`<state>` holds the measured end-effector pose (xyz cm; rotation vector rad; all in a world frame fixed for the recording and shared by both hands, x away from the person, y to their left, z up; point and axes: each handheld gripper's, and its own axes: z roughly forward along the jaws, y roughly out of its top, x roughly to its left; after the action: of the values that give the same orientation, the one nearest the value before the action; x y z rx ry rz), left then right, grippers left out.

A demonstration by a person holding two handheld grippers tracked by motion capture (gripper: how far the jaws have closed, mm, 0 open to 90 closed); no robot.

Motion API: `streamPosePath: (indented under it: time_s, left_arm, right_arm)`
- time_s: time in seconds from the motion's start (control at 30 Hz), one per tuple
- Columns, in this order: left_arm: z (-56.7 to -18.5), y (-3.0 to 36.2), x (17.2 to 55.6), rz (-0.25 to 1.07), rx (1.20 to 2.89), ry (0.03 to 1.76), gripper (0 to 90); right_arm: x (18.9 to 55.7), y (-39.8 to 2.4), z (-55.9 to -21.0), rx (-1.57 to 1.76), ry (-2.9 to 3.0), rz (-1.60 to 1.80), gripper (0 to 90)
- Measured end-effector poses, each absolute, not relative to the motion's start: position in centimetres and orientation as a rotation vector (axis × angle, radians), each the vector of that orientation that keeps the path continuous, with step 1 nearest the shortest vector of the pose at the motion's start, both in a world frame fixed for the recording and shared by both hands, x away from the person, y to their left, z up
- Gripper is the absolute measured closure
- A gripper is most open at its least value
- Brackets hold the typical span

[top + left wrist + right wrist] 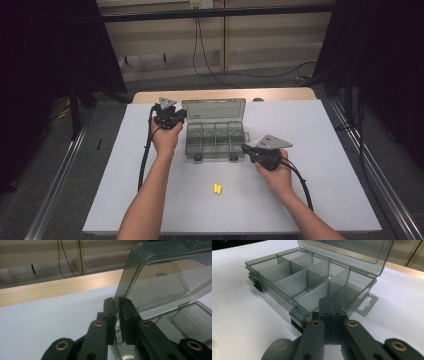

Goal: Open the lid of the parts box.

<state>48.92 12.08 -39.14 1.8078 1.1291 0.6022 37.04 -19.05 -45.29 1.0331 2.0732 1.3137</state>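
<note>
Organizer box: the smoky clear organizer box [215, 141] sat at the centre of the high view on the white table [325, 150], so you could reach it from both sides.
Lid: the lid [214, 109] stood raised at the box's far edge, just above centre of the high view; you held it up, I judge, to keep the compartments free for filling.
Compartments: the dividers [307, 277] split the tray into small cells, and all the cells you could see were empty.
Latches: two dark latches [198, 157] hung undone on the near wall, toward the bottom of the box.
Left tongs: your left gripper [180, 116], left of centre in the high view, had its jaws nearly closed on the lid's left edge; in the left gripper view the pads pinched the lid's corner [119, 300] at mid frame.
Right tongs: your right gripper [244, 148], right of centre, had its jaws fully together with nothing between them; the tips lay against the box's near right corner [298, 312], probably to steady it, though contact was hard to confirm there.
Yellow pieces: two small yellow pieces [217, 188] lay below the box, lower centre, apart from both grippers and likely next to go in.
</note>
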Motion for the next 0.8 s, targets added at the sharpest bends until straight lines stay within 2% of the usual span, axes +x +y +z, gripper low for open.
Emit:
streamPosePath:
  time_s: [0.8]
  left_arm:
    - [-39.69,11.75,49.51,0.614,1.800,1.146,84.4]
  right_arm:
    - [36.95,-19.05,-45.38,1.036,2.065,1.321,90.0]
